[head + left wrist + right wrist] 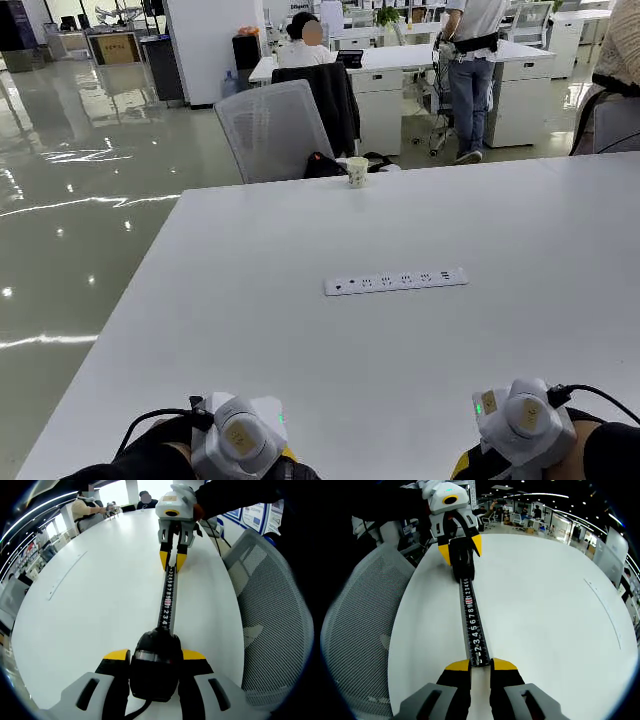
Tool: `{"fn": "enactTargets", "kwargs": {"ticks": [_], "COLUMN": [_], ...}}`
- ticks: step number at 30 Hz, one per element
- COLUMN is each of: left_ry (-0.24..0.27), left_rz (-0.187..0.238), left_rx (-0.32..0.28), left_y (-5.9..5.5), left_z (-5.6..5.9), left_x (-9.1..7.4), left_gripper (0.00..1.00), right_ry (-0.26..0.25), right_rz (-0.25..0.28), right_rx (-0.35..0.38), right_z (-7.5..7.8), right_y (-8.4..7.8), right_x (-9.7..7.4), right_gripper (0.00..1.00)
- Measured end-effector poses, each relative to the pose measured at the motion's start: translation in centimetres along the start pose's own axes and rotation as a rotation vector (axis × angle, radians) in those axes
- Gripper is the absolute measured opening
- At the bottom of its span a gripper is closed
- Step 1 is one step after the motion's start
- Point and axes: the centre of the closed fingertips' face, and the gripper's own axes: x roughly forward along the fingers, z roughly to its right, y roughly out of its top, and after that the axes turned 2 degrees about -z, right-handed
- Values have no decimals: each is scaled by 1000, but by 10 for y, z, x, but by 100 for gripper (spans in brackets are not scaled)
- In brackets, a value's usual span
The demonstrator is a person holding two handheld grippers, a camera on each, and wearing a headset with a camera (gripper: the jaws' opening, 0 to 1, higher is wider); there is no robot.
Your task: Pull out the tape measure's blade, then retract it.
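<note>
- The left gripper (pixel 155 655) is clenched on the tape measure's black case (pixel 154 672), one jaw on each flank. We judge it is gripped this way so the case cannot roll and its mouth faces the other gripper.
- The case sits low at the near edge of the white table (pixel 300 260), close to the person. That leaves room to draw sideways along the edge.
- The blade (pixel 167 592) runs straight out from the case towards the right. It runs low over the table, and we cannot tell whether it touches. We judge the straight line is what stops it from buckling.
- The right gripper (pixel 480 665) is pinched shut on the blade's free end, facing the left gripper along the blade. Part of the blade is out, so we judge the pull-out is under way or done, and the retraction is not yet done.
- On writing, we can read no brand or label on the case.
- The blade carries black numerals 2 to 9, then a red mark, then 1 to 6 towards the case in the right gripper view.
- The power strip (pixel 396 281) further back bears no writing we can read.
</note>
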Motion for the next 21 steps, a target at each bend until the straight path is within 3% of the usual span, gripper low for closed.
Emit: {"fn": "enactTargets", "kwargs": {"ticks": [21], "left_ry": [3], "left_rz": [0], "left_rx": [-2], "left_y": [-1], "left_z": [2], "left_x": [0], "left_gripper": [32], "right_ry": [-5], "right_rz": [-7], "right_rx": [13], "right_z": [2], "right_y": [-10], "right_x": [-5], "right_gripper": [10]}}
